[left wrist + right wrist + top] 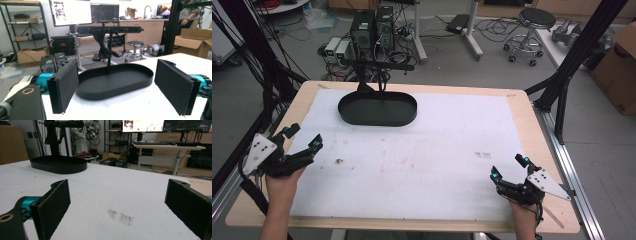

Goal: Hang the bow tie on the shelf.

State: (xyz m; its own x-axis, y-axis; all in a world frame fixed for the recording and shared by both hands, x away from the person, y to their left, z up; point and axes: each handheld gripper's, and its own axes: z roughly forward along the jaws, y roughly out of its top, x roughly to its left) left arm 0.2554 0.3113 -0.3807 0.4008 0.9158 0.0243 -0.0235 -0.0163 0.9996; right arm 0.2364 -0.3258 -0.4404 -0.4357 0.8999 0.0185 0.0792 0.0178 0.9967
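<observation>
Grippers are held low at the near table corners, nothing grasped. Left gripper [302,137] jaws are spread wide and aimed at the tray [377,109], which is set at the far left-centre of the white mat [422,160] with a stand [372,65] rising from its back edge. Right gripper [507,167] jaws are likewise spread, well apart from the tray. Start pose is judged; a reach toward the tray is likely called for next. No readable writing is made out; monitor text is too blurred.

I see my right gripper [117,207] spread wide above the white table [112,190]; black oval tray [58,164] stands far left, dark smudge [120,216] between jaws.
</observation>
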